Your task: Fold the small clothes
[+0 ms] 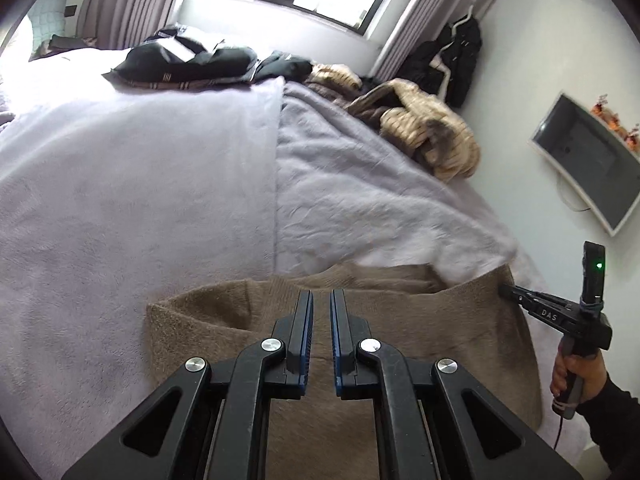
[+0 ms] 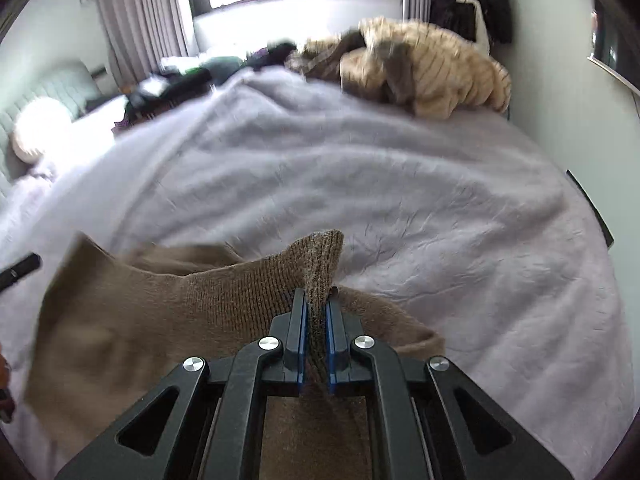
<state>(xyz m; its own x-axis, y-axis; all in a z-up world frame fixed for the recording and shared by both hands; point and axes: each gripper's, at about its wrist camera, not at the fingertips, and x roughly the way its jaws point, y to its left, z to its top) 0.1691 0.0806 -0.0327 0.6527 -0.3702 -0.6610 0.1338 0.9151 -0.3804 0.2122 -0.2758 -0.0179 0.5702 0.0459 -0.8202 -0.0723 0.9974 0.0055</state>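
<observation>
A brown knit garment (image 1: 420, 320) lies on the near edge of the bed. In the left wrist view my left gripper (image 1: 322, 300) hovers over its middle, its jaws almost together with no cloth visibly pinched. At the garment's right edge, my right gripper (image 1: 505, 290) is held by a hand (image 1: 568, 372). In the right wrist view the right gripper (image 2: 318, 300) is shut on a ribbed edge (image 2: 320, 256) of the brown garment (image 2: 160, 312), which stands up between the blue pads (image 2: 303, 344). The left gripper's tip (image 2: 20, 268) shows at the left border.
A lavender fleece blanket (image 1: 160, 160) covers the bed. A beige striped fuzzy heap (image 1: 432, 132) lies at the far right and dark clothes (image 1: 188, 62) at the far side. A screen (image 1: 588, 160) hangs on the right wall near hanging dark coats (image 1: 452, 60).
</observation>
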